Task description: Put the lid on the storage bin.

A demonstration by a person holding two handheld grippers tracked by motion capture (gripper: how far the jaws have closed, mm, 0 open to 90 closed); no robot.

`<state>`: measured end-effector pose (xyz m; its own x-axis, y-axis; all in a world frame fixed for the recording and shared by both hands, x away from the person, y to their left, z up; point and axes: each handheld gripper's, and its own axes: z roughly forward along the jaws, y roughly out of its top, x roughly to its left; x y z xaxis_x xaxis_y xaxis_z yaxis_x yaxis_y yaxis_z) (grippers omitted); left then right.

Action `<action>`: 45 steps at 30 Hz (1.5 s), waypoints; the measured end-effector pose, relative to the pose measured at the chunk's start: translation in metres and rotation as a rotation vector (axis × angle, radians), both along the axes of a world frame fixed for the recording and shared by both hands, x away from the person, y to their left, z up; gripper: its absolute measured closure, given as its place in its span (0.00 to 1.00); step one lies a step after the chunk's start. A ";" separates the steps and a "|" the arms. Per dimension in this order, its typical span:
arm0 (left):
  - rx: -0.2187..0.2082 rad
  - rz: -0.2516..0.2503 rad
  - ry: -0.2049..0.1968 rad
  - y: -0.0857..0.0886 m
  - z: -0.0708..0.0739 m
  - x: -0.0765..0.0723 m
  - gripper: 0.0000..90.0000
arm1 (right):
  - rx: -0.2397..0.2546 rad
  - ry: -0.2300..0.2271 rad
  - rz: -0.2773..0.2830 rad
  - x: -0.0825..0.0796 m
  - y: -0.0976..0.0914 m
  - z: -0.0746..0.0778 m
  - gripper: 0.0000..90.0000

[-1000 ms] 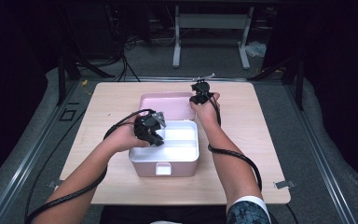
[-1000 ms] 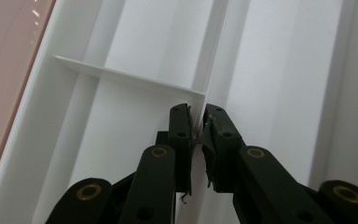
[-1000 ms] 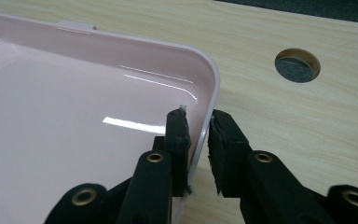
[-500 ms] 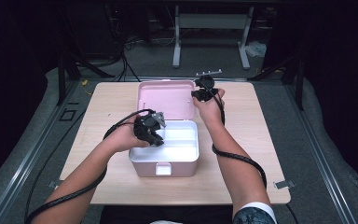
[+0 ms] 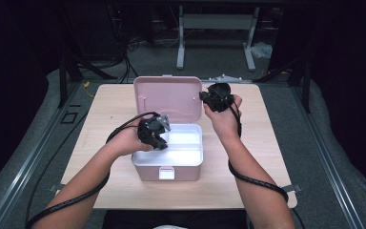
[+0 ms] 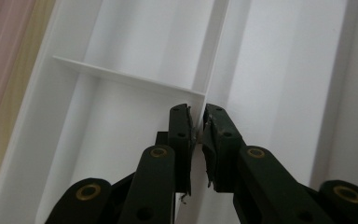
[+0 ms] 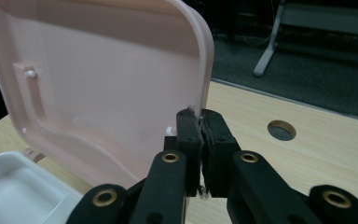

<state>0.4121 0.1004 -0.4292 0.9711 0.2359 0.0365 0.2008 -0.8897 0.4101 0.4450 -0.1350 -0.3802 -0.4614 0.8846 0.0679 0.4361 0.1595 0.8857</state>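
Right hand-held gripper [image 7: 200, 121] clamps lid [image 5: 169, 95] edge, lid upright; left hand-held gripper [image 6: 196, 122] pinches divider [image 6: 214, 51] in box [image 5: 171, 167].

So we've got this pink plastic box [image 5: 167, 164] sitting mid-table with its lid [image 5: 167, 98] standing nearly upright at the back, hinged open, and inside there's a white tray insert [image 6: 135, 70] split by thin dividers into a few empty compartments, plus a small latch on the front.
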 end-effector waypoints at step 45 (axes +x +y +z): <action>-0.257 0.266 -0.047 0.130 0.052 -0.041 0.90 | -0.048 -0.097 0.108 -0.104 -0.010 -0.025 0.94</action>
<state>0.3712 0.2302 -0.3770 0.8734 0.4868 -0.0136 0.3866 -0.6760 0.6273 0.3414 -0.1447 -0.4056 -0.5566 0.8305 -0.0231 0.3266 0.2443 0.9130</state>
